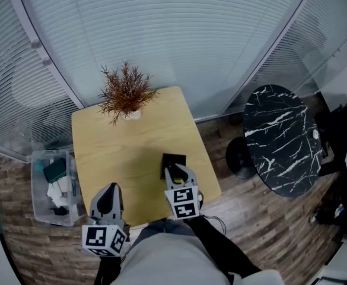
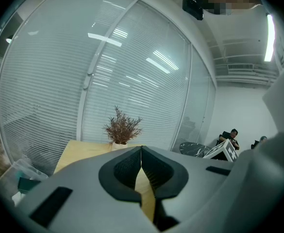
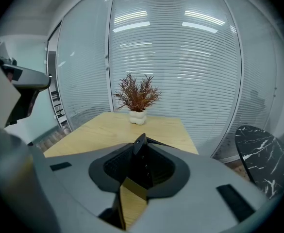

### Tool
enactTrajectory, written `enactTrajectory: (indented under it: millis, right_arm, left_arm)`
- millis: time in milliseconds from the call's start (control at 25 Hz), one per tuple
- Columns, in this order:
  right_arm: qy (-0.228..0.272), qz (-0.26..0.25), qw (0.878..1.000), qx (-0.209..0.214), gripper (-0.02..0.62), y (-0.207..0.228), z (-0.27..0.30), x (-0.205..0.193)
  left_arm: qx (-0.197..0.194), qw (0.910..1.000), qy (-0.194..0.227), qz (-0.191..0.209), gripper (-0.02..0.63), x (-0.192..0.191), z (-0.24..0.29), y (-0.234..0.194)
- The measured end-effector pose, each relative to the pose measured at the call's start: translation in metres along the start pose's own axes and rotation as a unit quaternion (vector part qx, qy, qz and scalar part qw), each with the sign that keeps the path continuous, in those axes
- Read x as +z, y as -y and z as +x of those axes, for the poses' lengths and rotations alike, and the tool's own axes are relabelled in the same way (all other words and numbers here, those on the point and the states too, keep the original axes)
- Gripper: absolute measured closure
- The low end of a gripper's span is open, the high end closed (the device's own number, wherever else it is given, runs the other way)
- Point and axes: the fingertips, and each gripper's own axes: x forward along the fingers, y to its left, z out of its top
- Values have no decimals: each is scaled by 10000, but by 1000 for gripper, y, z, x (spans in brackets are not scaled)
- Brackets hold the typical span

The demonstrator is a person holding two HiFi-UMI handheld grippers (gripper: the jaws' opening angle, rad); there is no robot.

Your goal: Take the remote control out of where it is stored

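On the wooden table (image 1: pixel 126 147) a black holder (image 1: pixel 174 160) stands near the front right corner. In the right gripper view a slim black remote control (image 3: pixel 141 165) stands upright between the jaws, its top edge poking up past the pads. My right gripper (image 1: pixel 179 172) (image 3: pixel 140 152) is at the holder's near side, and its pads lie against the remote's two faces. My left gripper (image 1: pixel 108 202) (image 2: pixel 141 152) hovers over the table's front edge to the left, jaws shut with nothing between them.
A potted dry plant (image 1: pixel 126 94) stands at the table's far edge by the blinds. A clear bin (image 1: pixel 53 186) with odds and ends sits on the floor to the left. A black marble round table (image 1: pixel 283 138) stands to the right. A seated person (image 2: pixel 229 139) is far off.
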Motion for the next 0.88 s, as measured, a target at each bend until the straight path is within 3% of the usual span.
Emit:
enactTrajectory:
  millis: [880]
  right_arm:
    - [124, 19, 9999, 45, 526, 11, -10, 5]
  left_arm:
    - [15, 10000, 40, -44, 597, -1, -2, 5]
